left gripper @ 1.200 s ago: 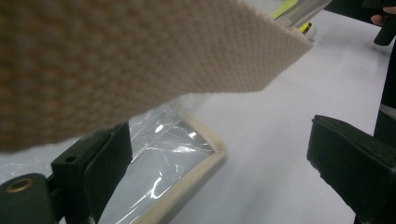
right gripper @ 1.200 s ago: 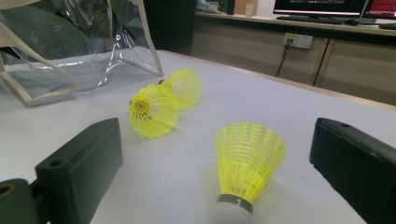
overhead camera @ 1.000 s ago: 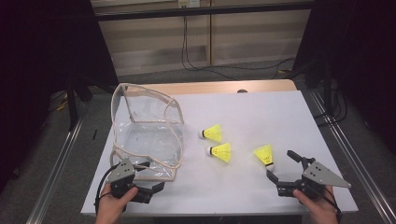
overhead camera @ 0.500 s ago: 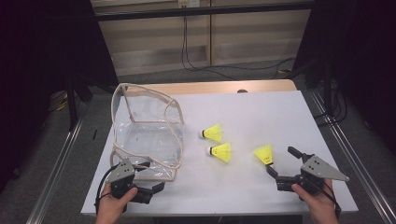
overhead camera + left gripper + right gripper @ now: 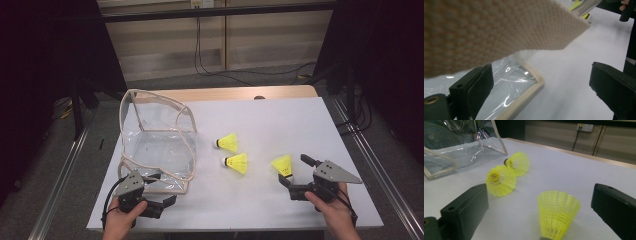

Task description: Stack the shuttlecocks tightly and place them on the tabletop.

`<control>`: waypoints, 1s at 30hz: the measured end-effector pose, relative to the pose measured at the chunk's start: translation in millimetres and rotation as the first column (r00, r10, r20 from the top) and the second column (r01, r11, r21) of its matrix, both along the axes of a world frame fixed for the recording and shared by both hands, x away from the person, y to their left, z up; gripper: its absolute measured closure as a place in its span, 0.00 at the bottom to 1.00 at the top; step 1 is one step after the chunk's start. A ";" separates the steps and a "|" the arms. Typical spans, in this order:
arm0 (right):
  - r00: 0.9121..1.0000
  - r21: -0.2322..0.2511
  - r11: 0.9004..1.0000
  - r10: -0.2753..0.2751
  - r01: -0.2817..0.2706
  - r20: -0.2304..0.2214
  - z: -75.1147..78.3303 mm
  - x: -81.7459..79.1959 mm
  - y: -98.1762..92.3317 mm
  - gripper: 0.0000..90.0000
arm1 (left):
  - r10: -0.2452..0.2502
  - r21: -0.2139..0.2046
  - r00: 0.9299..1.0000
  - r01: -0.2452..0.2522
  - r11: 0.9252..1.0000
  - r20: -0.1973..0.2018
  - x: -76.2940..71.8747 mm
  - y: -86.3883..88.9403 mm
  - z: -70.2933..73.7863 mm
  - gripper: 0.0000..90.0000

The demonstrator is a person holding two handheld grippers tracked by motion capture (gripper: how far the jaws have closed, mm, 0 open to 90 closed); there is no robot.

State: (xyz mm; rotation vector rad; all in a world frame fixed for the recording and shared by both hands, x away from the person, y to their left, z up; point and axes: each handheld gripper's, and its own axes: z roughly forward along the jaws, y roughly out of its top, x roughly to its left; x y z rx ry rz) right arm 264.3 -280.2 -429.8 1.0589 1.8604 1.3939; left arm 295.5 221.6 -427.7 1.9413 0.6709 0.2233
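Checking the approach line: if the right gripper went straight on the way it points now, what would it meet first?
Most likely the nearest yellow plastic shuttlecock, standing cork-down between the open fingers of the right gripper. The two other shuttlecocks lie farther off, left of that line.

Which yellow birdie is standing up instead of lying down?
The shuttlecock between the right gripper's open jaws stands on its cork, skirt up. The other two shuttlecocks, nearer the clear bag, lie on their sides.
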 end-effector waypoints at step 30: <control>0.999 0.013 0.999 0.037 -0.036 -0.033 4.8 11.6 22.3 0.02 | 0.000 -0.003 1.000 0.000 1.000 -0.006 0.9 -0.8 0.2 0.05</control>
